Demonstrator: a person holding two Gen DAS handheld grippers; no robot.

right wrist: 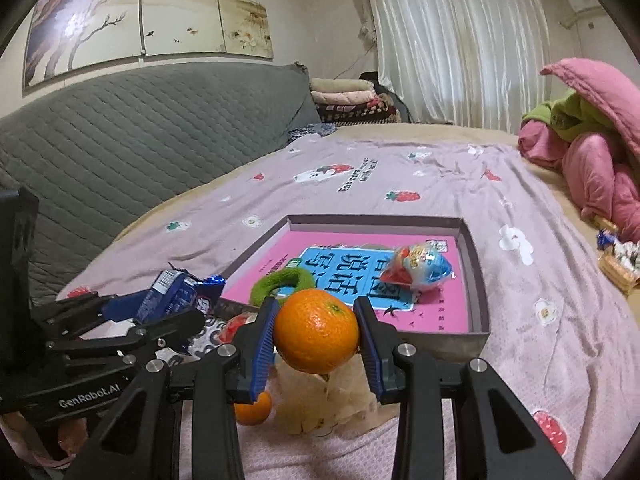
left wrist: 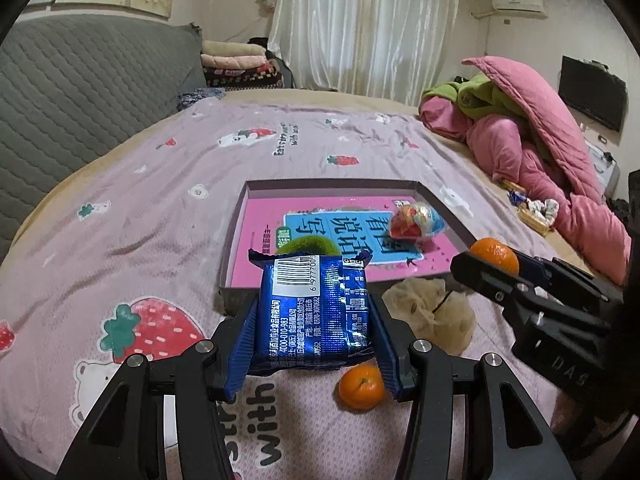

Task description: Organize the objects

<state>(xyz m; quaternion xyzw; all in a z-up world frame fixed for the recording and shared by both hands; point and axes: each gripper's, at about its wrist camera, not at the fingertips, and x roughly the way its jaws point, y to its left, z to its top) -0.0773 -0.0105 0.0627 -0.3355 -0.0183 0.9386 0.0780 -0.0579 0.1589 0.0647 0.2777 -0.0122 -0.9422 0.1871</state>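
Shallow box (left wrist: 236, 240) lies open on the bed (left wrist: 120, 200), near side just ahead of both grippers. Inside: pink book (right wrist: 276, 264) flat on the floor of the box, green fuzzy ring (right wrist: 280, 282) on the near part, wrapped toy egg (right wrist: 420, 268) toward the far right corner — rest of the book cover is bare.

Left hand-held gripper (left wrist: 312, 320) is clamped on a blue snack packet (left wrist: 312, 308), held above the sheet short of the box's near wall. Right hand-held gripper (right wrist: 316, 344) is clamped on an orange (right wrist: 316, 330), also off the sheet, just short of the near wall.

Outside the box: second orange (left wrist: 360, 388) and beige mesh puff (left wrist: 436, 312) on the sheet beside the near right corner. Wide bare sheet to the left and beyond the box; pink quilt (left wrist: 540, 140) heaped at far right.
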